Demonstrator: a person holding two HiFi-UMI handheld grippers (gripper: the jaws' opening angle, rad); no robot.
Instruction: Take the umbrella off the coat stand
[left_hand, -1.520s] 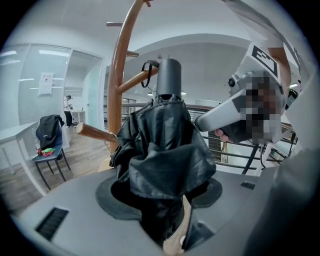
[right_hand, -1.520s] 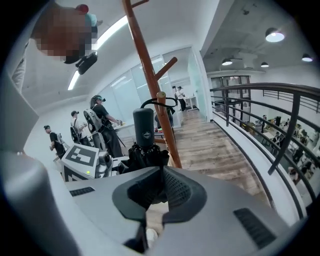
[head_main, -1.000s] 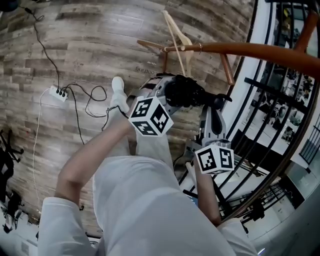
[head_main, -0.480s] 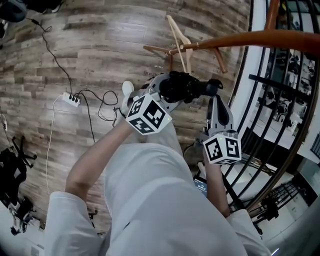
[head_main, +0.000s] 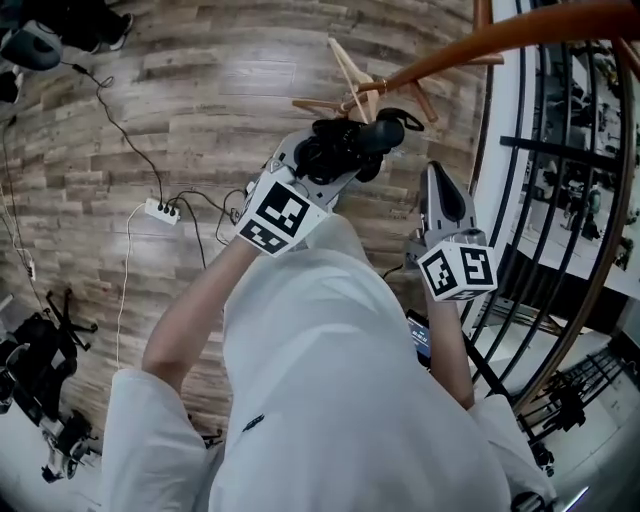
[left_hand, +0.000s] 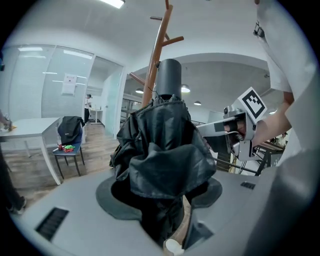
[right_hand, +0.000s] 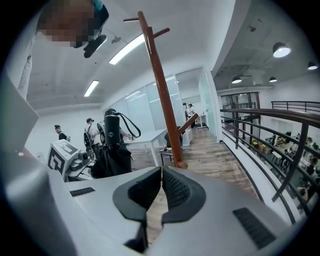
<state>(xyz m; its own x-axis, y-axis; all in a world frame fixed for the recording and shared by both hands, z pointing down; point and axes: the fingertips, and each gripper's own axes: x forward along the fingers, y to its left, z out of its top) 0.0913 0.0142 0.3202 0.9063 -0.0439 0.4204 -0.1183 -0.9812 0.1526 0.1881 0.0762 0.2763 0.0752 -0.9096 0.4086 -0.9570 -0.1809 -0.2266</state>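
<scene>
- The left gripper's (left_hand: 161, 187) jaws are clamped on the folded black umbrella (left_hand: 162, 145), its handle end pointing up.
- The right gripper's (right_hand: 161, 182) jaws are pressed together with nothing between them.
- The umbrella is held beside the coat stand's (right_hand: 161, 95) pole, apart from it.

Your left tongs (head_main: 322, 168) are clamped on the folded umbrella (left_hand: 160, 145), jaws held part-spread by its bulk. Your right tongs (head_main: 435, 180) are closed, pads meeting, with nothing between them. Both forearms reach forward, side by side, tongs tilted slightly downward.
</scene>
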